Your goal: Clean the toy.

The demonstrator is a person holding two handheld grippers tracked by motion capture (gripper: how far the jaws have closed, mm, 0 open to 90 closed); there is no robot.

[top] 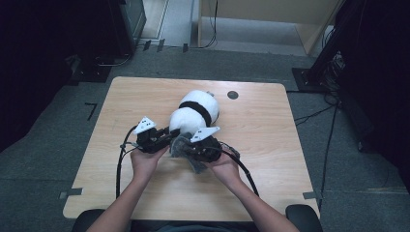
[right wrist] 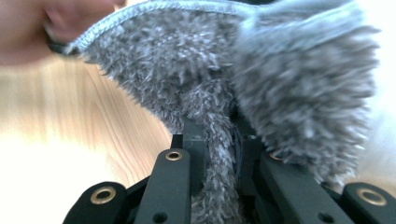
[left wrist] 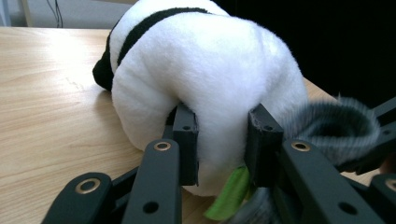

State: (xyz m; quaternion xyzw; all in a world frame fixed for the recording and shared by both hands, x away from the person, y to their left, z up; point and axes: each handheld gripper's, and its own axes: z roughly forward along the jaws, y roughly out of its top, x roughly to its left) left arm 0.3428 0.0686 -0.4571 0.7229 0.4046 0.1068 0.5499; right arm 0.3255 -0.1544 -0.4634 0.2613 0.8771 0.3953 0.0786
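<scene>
Near the table [top: 270, 159] front edge, both grippers clamp, seemingly: plush [top: 196, 113], cloth [top: 181, 145].

One plush panda [top: 196, 112], one grey fuzzy cloth [top: 183, 146], one green tag [left wrist: 229, 192] under the plush, two grippers, left gripper [top: 167, 133] and right gripper [top: 186, 150], two hands, one wooden table [top: 261, 159], one dark round spot [top: 232, 94] on it.

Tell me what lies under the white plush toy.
The white plush toy rests on the wooden table. A green tag pokes out beneath it, between the left gripper jaws. Its underside is hidden.
</scene>
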